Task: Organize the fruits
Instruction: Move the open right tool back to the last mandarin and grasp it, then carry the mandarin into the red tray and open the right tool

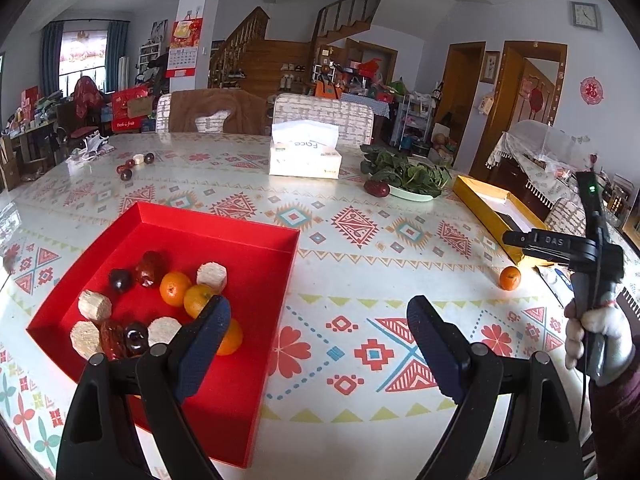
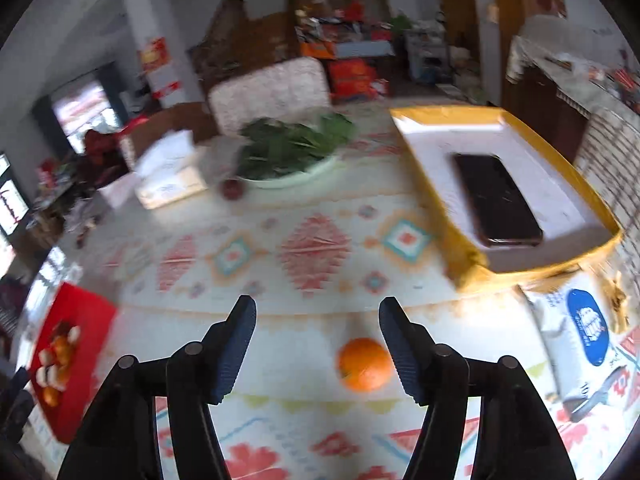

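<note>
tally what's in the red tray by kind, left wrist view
Oranges: 3
Pale cut chunks: 4
Dark round fruits: 2
Glossy red fruits: 2
Total in the red tray: 11

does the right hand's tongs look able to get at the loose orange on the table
Probably yes. The right tongs stand open with the orange lying on bare table between the tips, close beside the right-side finger; nothing blocks it.
</note>
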